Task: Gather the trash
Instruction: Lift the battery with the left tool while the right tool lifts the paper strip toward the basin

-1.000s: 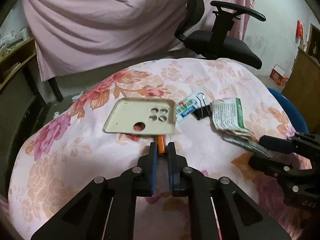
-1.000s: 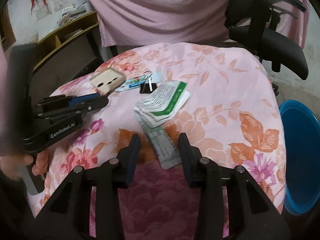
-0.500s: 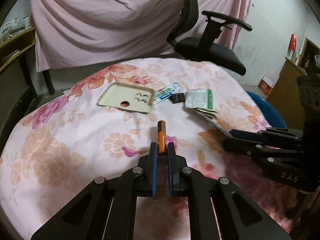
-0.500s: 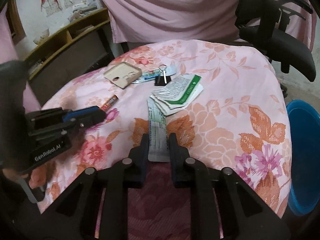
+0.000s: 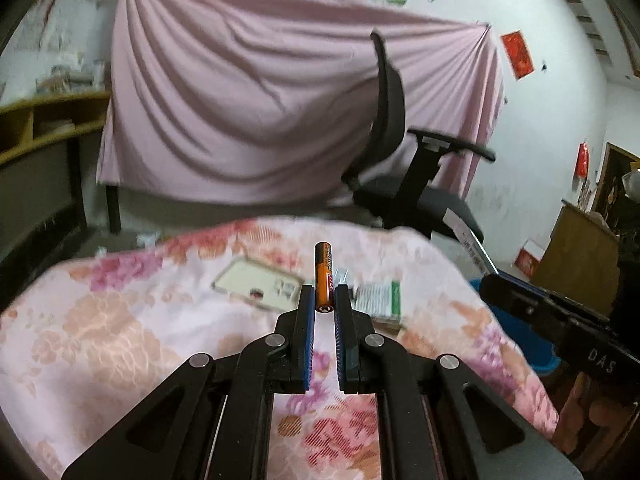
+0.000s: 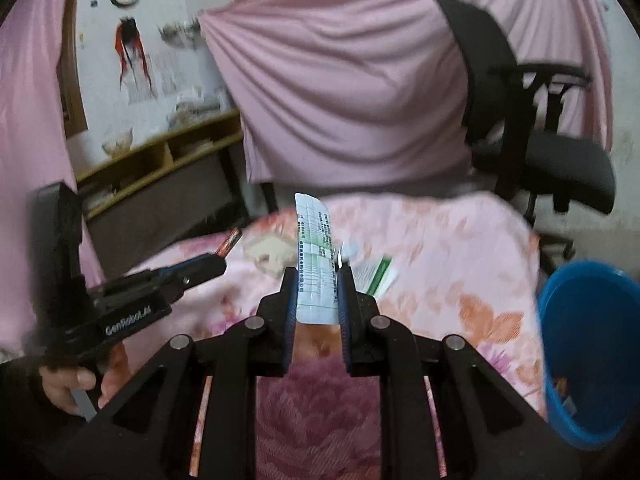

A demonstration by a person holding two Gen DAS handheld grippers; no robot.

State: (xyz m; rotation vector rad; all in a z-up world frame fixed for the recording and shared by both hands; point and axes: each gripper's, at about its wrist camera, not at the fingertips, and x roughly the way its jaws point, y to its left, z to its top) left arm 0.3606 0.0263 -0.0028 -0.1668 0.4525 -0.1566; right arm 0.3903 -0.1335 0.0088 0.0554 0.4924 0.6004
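Battery (image 5: 323,276) clamped upright in left tongs (image 5: 324,300), paper strip (image 6: 316,258), seemingly a receipt, in right tongs (image 6: 317,284).

Orange battery (image 5: 323,276) and printed paper strip (image 6: 316,264) stand clamped, lifted above the cloth.

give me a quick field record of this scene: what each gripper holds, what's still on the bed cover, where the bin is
left gripper: shut on battery, orange and black, lifted clear of the cover
right gripper: shut on paper strip, printed, white and green, sticking up past the jaws
surface: floral cover
still on cover: phone case, folded leaflet
bin: blue bucket, beside the cover on the right gripper's side
behind: office chair, pink drape
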